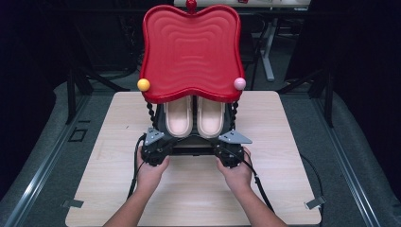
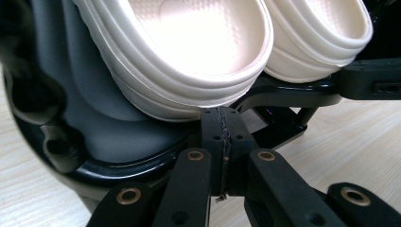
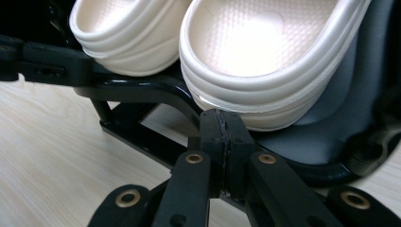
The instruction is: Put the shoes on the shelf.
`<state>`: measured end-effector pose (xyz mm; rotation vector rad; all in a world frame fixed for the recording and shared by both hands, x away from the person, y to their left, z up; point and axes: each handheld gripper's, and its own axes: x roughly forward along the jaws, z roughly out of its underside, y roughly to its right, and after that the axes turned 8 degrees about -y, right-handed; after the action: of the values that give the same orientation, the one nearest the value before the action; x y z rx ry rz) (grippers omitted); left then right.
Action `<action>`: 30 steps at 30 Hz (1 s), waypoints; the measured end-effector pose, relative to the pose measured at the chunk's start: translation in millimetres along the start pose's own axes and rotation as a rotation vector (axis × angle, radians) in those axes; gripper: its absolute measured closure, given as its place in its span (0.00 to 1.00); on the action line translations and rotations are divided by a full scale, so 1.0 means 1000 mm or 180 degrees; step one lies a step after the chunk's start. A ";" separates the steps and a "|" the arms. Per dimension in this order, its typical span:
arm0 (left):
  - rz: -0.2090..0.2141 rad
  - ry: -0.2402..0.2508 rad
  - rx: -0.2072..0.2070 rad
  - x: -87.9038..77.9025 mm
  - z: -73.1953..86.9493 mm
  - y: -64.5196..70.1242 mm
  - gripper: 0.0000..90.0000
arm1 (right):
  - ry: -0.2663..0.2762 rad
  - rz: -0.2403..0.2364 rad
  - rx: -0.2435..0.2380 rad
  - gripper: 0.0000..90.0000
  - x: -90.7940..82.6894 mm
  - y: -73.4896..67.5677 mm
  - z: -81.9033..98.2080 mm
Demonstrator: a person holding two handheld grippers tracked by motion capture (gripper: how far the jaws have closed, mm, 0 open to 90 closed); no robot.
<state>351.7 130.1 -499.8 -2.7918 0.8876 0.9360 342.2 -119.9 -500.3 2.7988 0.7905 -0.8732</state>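
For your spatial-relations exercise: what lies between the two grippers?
In the high view, the black rack's front rail lies between the left gripper and right gripper.

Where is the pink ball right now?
In the high view, the pink ball sits at the red tray's front right corner, opposite the yellow ball.

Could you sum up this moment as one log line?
left gripper: shut, at left slipper heel | right gripper: shut, at right slipper heel | rack: on table

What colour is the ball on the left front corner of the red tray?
Yellow; the ball shows best in the high view, at the red tray's corner.
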 end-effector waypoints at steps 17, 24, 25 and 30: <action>0.0012 -0.0004 0.0018 0.005 -0.003 0.003 0.99 | -0.0043 0.0037 -0.0035 0.97 0.013 -0.006 -0.007; 0.0029 0.0000 0.0015 0.006 -0.003 0.003 0.98 | -0.0048 0.0038 -0.0055 0.95 0.013 -0.006 -0.007; 0.0026 -0.0003 0.0031 0.005 -0.003 0.003 0.98 | -0.0046 0.0038 -0.0055 0.95 0.012 -0.007 -0.006; 0.0015 0.0029 0.0052 0.002 0.000 0.003 0.97 | -0.0010 0.0024 -0.0101 0.95 0.006 -0.006 -0.004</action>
<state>351.4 127.1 -500.4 -2.7840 0.8991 0.9130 345.0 -111.2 -499.8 2.7706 0.7858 -0.8561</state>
